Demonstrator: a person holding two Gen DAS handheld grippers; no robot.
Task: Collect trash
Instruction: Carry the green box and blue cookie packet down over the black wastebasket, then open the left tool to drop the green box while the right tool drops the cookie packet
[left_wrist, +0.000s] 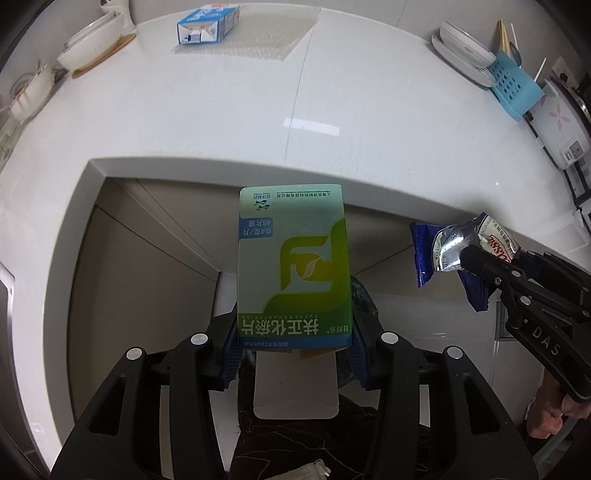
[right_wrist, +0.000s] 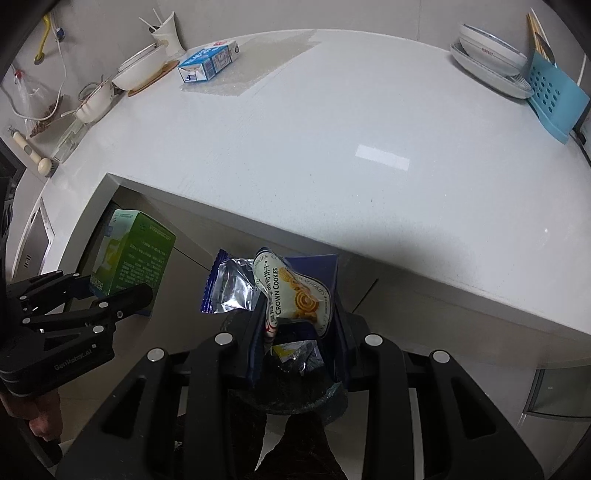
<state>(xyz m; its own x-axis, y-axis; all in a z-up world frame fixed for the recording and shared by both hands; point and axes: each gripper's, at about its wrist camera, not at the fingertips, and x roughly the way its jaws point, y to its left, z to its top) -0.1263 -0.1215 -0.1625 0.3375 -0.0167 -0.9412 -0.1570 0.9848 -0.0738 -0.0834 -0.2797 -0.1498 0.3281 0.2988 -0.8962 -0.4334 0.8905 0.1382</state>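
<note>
Left fingers (left_wrist: 236, 354) clamp the green medicine box (left_wrist: 293, 269); right fingers (right_wrist: 258, 332) pinch the crumpled cookie wrapper (right_wrist: 291, 291).

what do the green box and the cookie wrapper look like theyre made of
Green box: looks like thin printed cardboard with a slight sheen, given its crisp folded edges and flat panels. Cookie wrapper: seems to be plastic film with a metallised lining, given its crinkled shape and shiny silver inside.
</note>
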